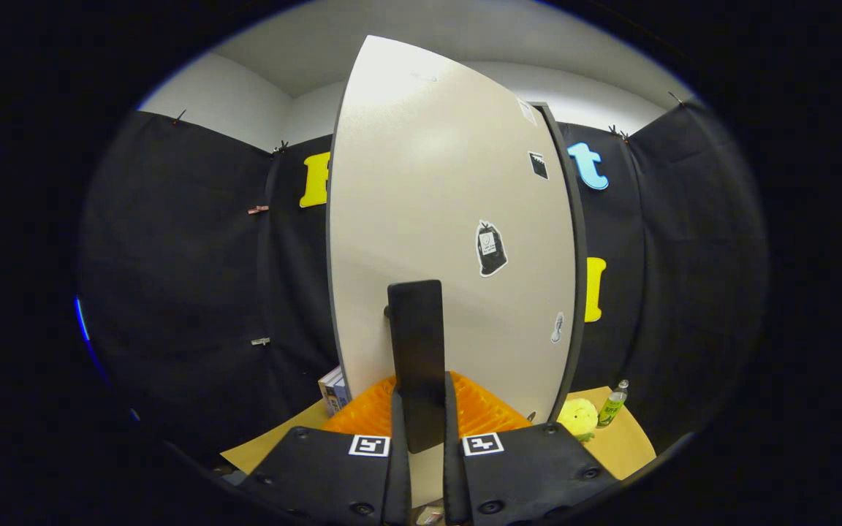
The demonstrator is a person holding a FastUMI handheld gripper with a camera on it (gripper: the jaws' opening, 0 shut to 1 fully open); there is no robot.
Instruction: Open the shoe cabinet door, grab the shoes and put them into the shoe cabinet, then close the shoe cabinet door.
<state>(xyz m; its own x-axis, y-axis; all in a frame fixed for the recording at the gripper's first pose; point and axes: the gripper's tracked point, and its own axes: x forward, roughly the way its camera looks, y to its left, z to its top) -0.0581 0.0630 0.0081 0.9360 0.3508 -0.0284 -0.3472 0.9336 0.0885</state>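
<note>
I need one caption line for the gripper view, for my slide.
Gripper shut on the black door handle of the pale shoe cabinet door.

Black cloth walls are clipped below a white upper wall, and a tan surface is lit from overhead.
</note>
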